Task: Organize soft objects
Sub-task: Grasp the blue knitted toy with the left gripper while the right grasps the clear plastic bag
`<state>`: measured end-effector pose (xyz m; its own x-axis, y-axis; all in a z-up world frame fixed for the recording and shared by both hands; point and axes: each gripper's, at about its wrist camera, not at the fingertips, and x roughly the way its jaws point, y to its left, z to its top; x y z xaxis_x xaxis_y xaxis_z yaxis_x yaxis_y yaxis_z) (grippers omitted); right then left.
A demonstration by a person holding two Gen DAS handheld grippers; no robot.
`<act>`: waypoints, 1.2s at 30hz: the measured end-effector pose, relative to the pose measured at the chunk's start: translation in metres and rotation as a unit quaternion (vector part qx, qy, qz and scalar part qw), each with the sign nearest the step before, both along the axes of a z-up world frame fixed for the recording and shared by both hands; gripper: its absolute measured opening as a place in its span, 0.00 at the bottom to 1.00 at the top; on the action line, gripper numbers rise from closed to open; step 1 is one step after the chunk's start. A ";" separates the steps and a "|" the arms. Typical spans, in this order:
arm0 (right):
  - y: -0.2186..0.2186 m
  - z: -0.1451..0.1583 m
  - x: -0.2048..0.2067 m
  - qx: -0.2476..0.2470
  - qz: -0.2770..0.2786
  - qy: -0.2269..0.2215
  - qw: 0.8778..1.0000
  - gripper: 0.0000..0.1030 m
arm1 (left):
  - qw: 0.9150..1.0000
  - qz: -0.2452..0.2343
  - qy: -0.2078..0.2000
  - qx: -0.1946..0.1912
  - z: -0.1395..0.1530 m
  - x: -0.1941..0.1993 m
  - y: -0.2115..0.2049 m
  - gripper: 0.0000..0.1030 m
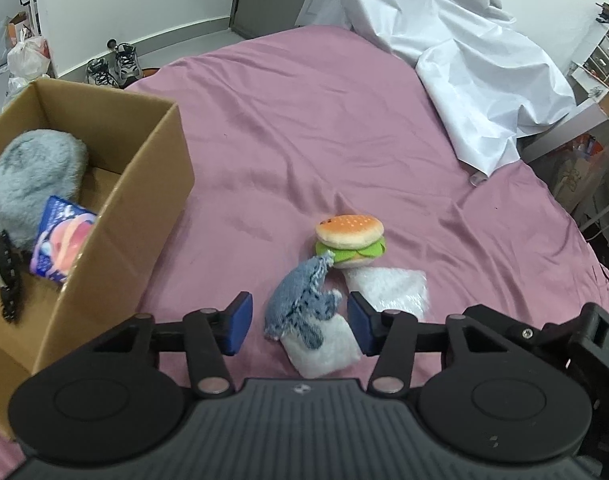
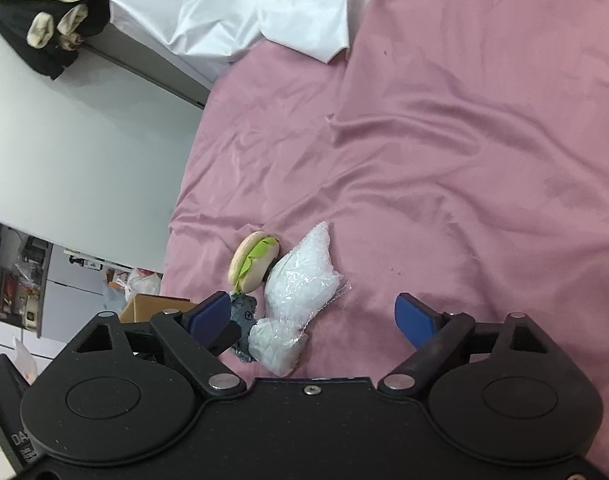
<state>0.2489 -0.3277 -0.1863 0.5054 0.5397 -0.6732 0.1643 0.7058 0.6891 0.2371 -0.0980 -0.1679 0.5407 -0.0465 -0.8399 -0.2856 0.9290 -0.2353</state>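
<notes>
A blue-grey plush toy [image 1: 300, 308] lies on the pink bedsheet [image 1: 304, 140], partly on a small bubble-wrap pouch [image 1: 328, 350]. My left gripper [image 1: 300, 326] stands open around the toy, its blue pads on either side without touching it. Just beyond are a plush burger [image 1: 350, 240] and a larger bubble-wrap pouch [image 1: 388, 290]. In the right wrist view my right gripper [image 2: 314, 320] is open wide over the bubble-wrap pouches [image 2: 304, 276], gripping nothing. The burger [image 2: 252, 262] lies left of them, and the blue-grey toy [image 2: 244, 314] is half hidden behind the left finger.
An open cardboard box [image 1: 136, 208] stands on the bed at left, holding a grey fluffy plush [image 1: 36, 176], a blue packet [image 1: 62, 240] and a black item. A crumpled white sheet [image 1: 464, 60] covers the far right corner. Shoes [image 1: 112, 66] sit on the floor beyond the bed.
</notes>
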 end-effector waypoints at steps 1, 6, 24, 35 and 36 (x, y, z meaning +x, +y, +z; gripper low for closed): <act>0.000 -0.003 0.002 0.003 -0.001 0.004 1.000 0.84 | 1.000 0.001 0.001 -0.001 -0.003 0.003 0.000 0.46; 0.006 -0.016 0.014 0.008 0.000 0.026 1.000 0.84 | 1.000 -0.001 0.011 -0.008 -0.015 0.015 0.001 0.39; 0.027 -0.032 0.036 0.007 -0.005 0.032 0.999 0.39 | 1.000 0.004 0.024 -0.019 -0.021 0.022 0.010 0.19; 0.018 -0.017 0.008 -0.014 -0.030 0.020 0.999 0.32 | 1.000 0.008 0.001 -0.010 0.009 -0.001 0.016 0.19; 0.016 -0.015 0.004 -0.016 -0.033 0.018 0.999 0.32 | 1.000 0.008 -0.002 -0.009 0.012 -0.004 0.017 0.19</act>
<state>0.2533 -0.3118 -0.2010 0.5143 0.4849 -0.7074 0.2344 0.7139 0.6598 0.2330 -0.0810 -0.1555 0.5445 -0.0530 -0.8371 -0.2990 0.9202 -0.2528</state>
